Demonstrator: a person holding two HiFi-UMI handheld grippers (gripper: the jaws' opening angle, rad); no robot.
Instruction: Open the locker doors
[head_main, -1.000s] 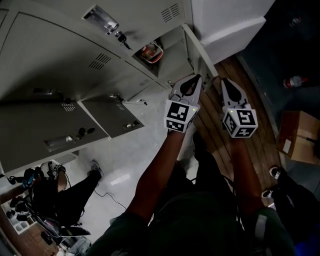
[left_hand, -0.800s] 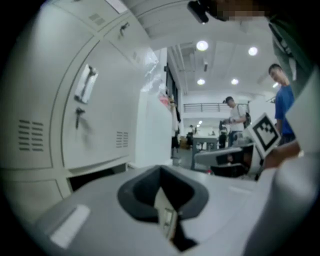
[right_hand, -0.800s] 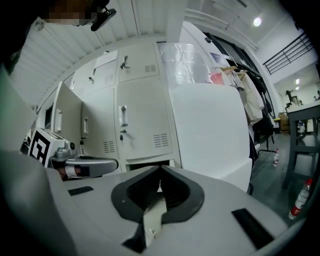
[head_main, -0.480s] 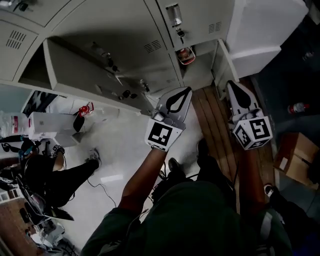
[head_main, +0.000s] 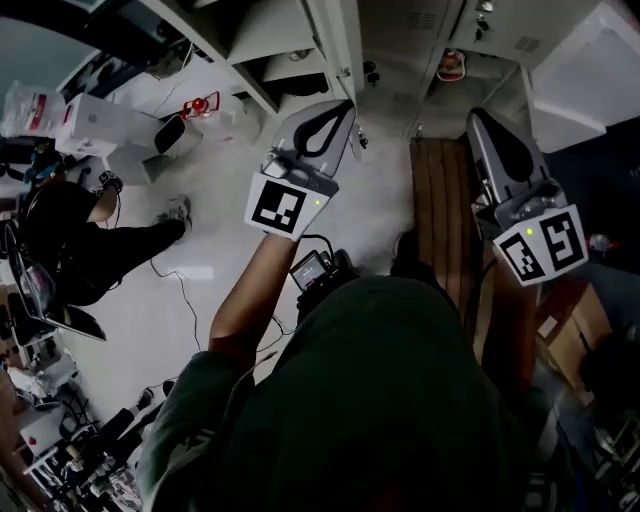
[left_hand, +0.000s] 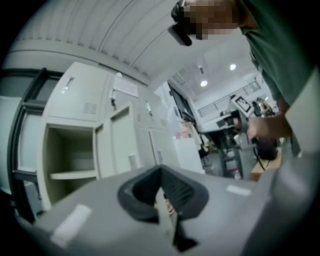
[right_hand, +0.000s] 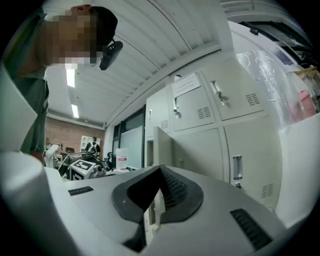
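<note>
Pale floor fills the middle of the head view, and a bank of pale grey metal lockers (head_main: 290, 30) runs along the upper edge. At the left of the frame a seated person in dark clothes (head_main: 75, 235) sits near a white carton (head_main: 95, 125).

Left of centre, the left gripper (head_main: 347, 104) hangs in the air just below an open grey locker door (head_main: 335, 45) and touches nothing. Its own view shows its jaws pressed together with nothing between them. Beyond them is an open shelved compartment (left_hand: 70, 160).

Right of centre lies a brown wooden plank strip (head_main: 435, 200). Beside it, the right gripper (head_main: 478, 114) is likewise pressed together and empty, and stands apart from the lockers. At the right of its view are closed grey locker doors (right_hand: 250, 145), one with an upright metal handle (right_hand: 237, 172).

Those closed doors look like the work left to do, and the likeliest failure is at the handle. Jaws that arrive pressed together cannot get round it. They would only poke or skate across the metal, so either gripper has to spread before it reaches in. A shallow or skewed pinch could slip off as the door swings.

The door already open juts into the standing room. A gripper or elbow swinging past could knock it shut or bang its edge. Backing away leftward risks crowding the seated person.
</note>
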